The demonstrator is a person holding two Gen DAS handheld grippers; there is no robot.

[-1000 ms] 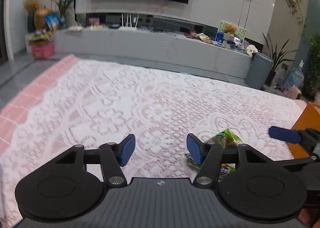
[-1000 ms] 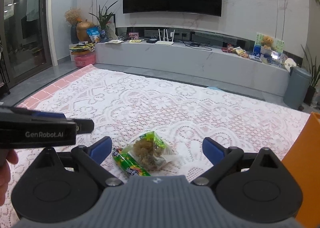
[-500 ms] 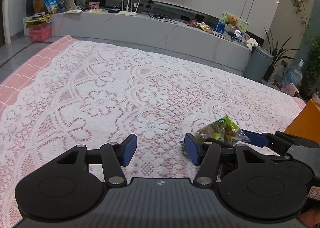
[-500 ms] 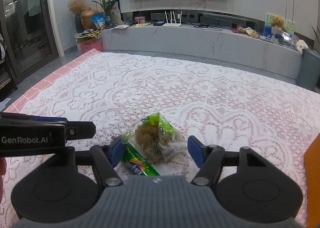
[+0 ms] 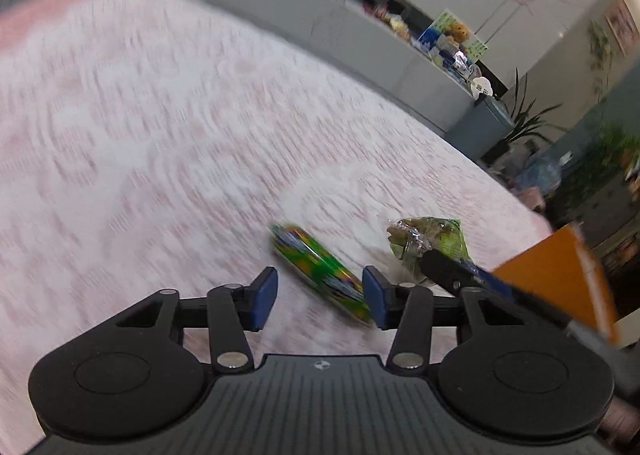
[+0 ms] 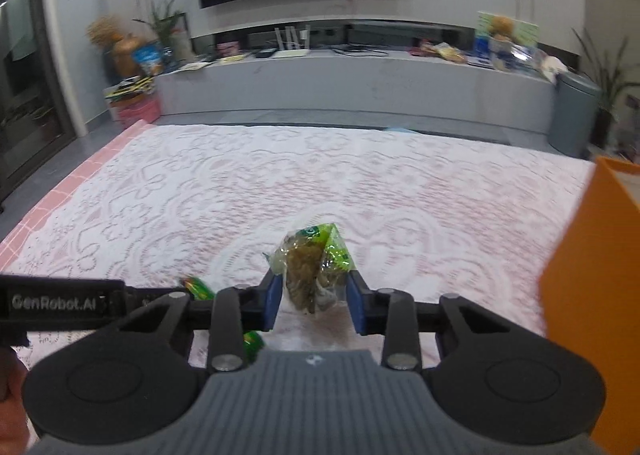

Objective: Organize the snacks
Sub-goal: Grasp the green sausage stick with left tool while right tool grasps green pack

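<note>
My right gripper [image 6: 314, 301] is shut on a clear and green snack bag [image 6: 311, 267] with brown pieces inside and holds it just above the lace tablecloth. The bag also shows in the left wrist view [image 5: 426, 244]. A long green candy packet [image 5: 320, 271] lies on the cloth between the fingers of my open left gripper [image 5: 320, 298], close to the right pad. In the right wrist view the candy packet [image 6: 198, 287] is mostly hidden behind the gripper. An orange box [image 6: 592, 295] stands at the right.
The pink and white lace tablecloth [image 6: 240, 191] covers the table. The orange box also shows in the left wrist view [image 5: 556, 275]. Beyond the table are a grey TV console [image 6: 360, 83], a grey bin [image 6: 572, 111] and plants.
My right gripper has shut on the snack bag and lifted it toward the right. The left gripper has swung right and down over the candy packet, which now lies uncovered.
</note>
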